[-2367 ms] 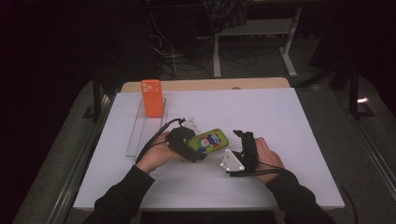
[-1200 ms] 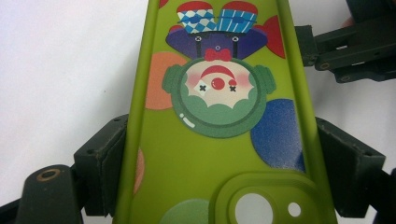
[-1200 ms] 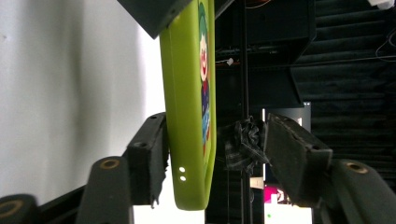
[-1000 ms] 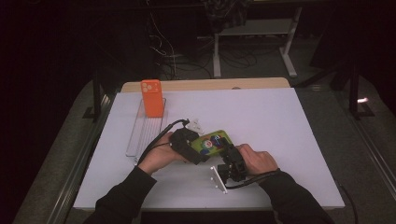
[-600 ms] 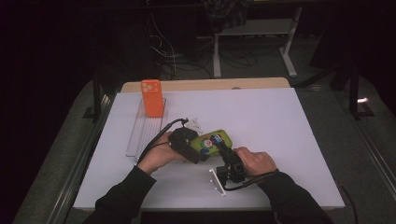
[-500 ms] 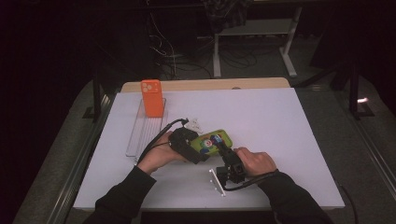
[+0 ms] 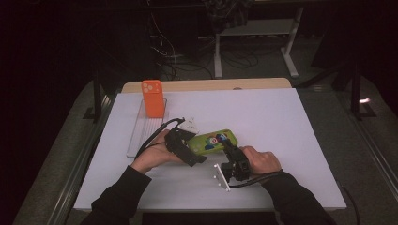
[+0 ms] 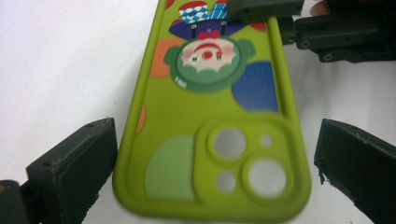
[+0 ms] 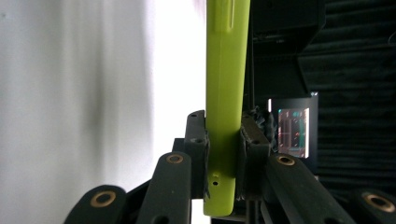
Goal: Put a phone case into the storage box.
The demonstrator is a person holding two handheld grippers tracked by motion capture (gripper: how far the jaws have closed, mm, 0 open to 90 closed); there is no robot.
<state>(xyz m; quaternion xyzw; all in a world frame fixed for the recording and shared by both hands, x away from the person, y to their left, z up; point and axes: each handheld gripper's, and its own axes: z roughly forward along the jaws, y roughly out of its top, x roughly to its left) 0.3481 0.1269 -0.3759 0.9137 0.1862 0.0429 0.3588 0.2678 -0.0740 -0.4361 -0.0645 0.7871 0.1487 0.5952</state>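
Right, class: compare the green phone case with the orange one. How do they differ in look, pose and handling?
The green phone case carries a clown picture; the orange phone case is plain. The green one lies low, clamped by the right gripper, with the left gripper open around it; the orange one stands upright on a clear tray, untouched. Both have camera cut-outs.

I see my left gripper (image 8: pixel 212 163) standing wide, the green phone case (image 8: pixel 212 135) between its jaws untouched, while the right gripper (image 8: pixel 299 23) pinches the case's far end.

Bright lit table, dark surroundings; close-ups slightly blurred.
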